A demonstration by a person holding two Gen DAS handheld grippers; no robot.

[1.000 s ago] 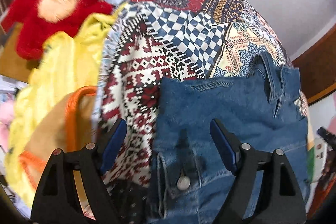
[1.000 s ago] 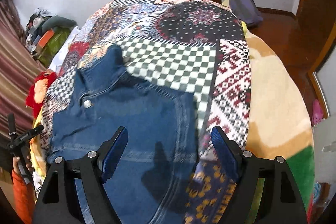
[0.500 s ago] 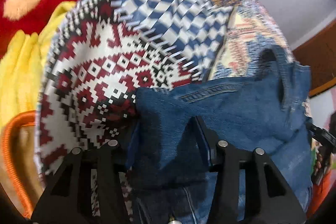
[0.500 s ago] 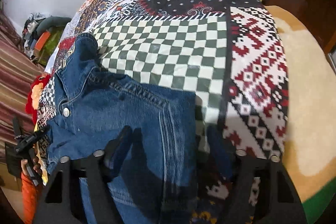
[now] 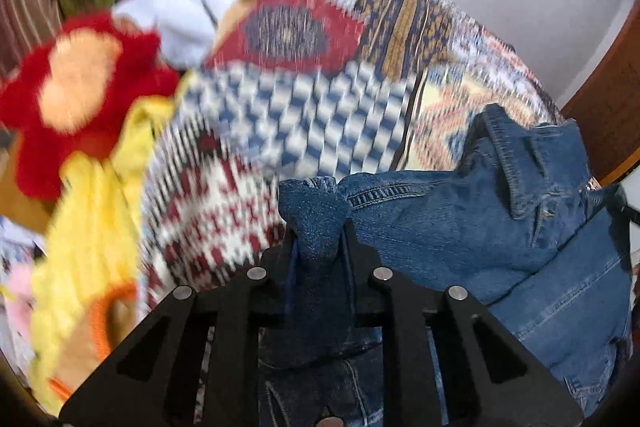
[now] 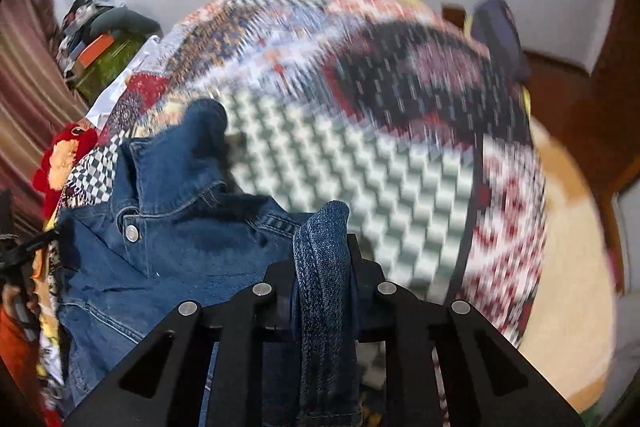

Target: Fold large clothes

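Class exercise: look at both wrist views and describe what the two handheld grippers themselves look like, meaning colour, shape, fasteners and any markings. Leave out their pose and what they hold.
Both the left gripper and the right gripper look alike: matte black frames with angular struts, triangular cut-outs on each side, and round silver pivot pins along the linkages. No cables, labels or markings show. At the left edge of the right wrist view, an orange sleeve appears.

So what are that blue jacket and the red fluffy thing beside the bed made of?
The blue jacket looks like denim: heavy woven cotton, matte and faded, with pale topstitched seams and a metal snap button. The red fluffy thing seems to be a plush toy, probably synthetic pile; the picture is too blurred to be sure.
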